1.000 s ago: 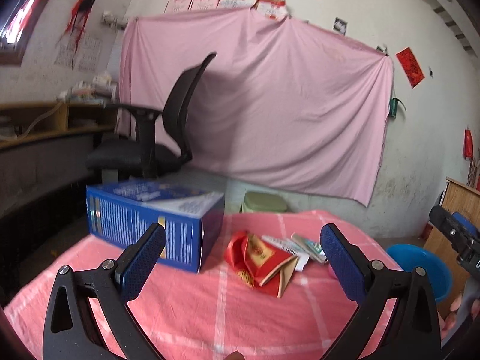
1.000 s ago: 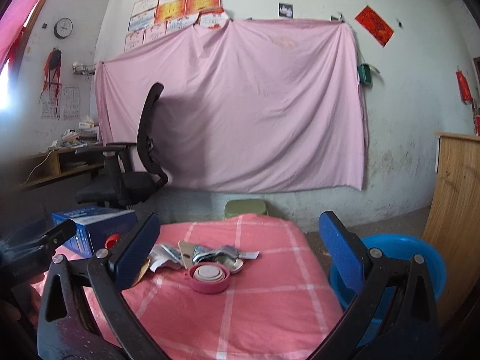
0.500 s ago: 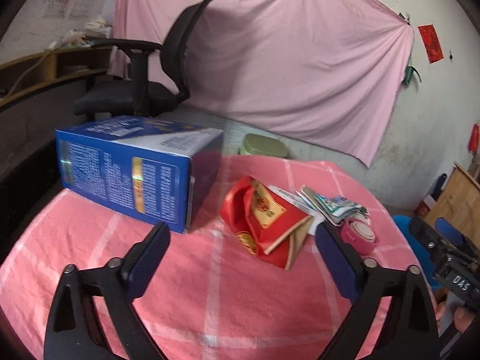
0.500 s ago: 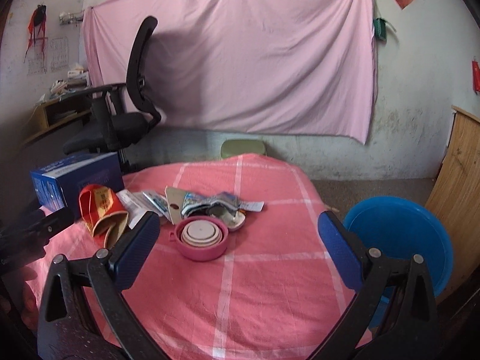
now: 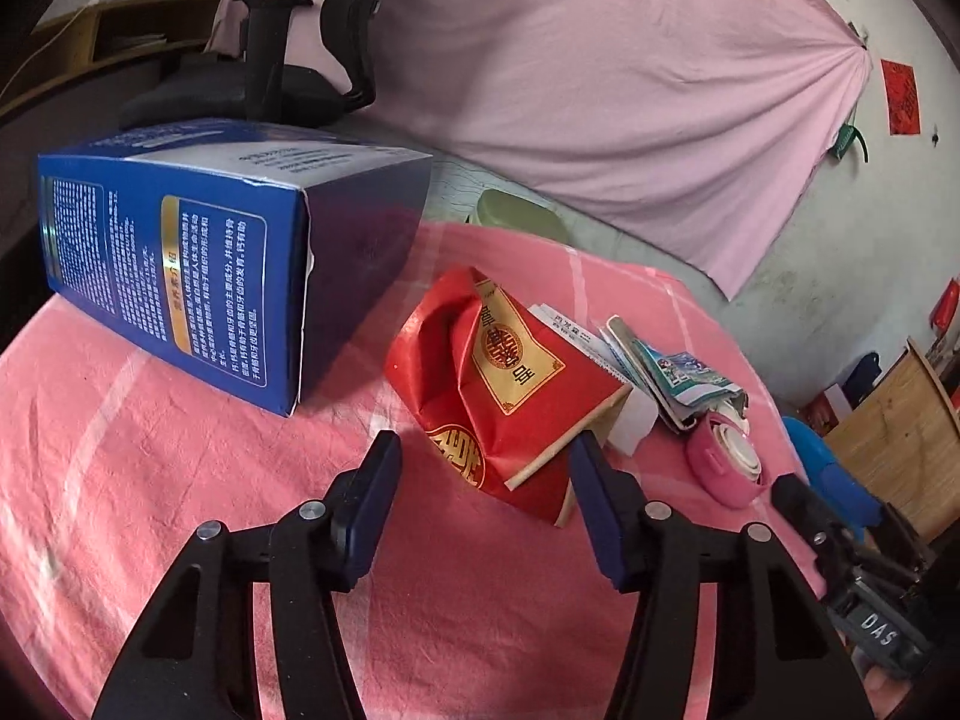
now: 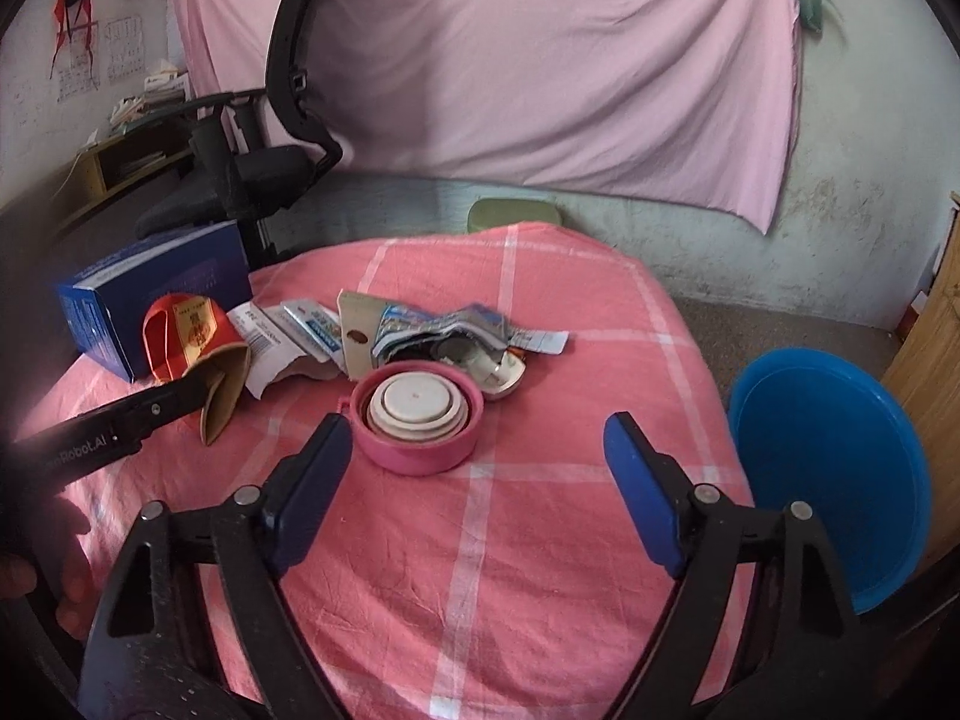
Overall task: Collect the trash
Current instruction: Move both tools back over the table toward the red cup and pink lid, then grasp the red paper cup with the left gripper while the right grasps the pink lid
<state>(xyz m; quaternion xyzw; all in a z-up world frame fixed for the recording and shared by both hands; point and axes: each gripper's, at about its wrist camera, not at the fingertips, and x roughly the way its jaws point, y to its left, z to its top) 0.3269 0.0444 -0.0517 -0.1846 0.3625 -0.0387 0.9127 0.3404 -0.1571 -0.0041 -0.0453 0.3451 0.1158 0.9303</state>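
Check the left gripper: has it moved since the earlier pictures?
Yes. The left gripper has come down and forward toward the red paper bag beside the blue box; its jaws are closing, the bag's near corner between them.

Taking the red paper carton (image 5: 504,384) as the landmark: the blue box (image 5: 198,276) lies close on its left, leaving only a narrow strip of pink checked tablecloth (image 5: 180,480) between them. On its right, flattened wrappers (image 5: 672,372) touch it, and the pink collapsed cup (image 6: 417,414) sits just beyond those, so that side is crowded. In front of the carton the cloth lies bare. The left gripper (image 5: 483,492) is there, jaws closing, with the carton's near corner between the pads. Well to the right of the carton, off the table, stands a blue basin (image 6: 834,480); open cloth leads toward it.
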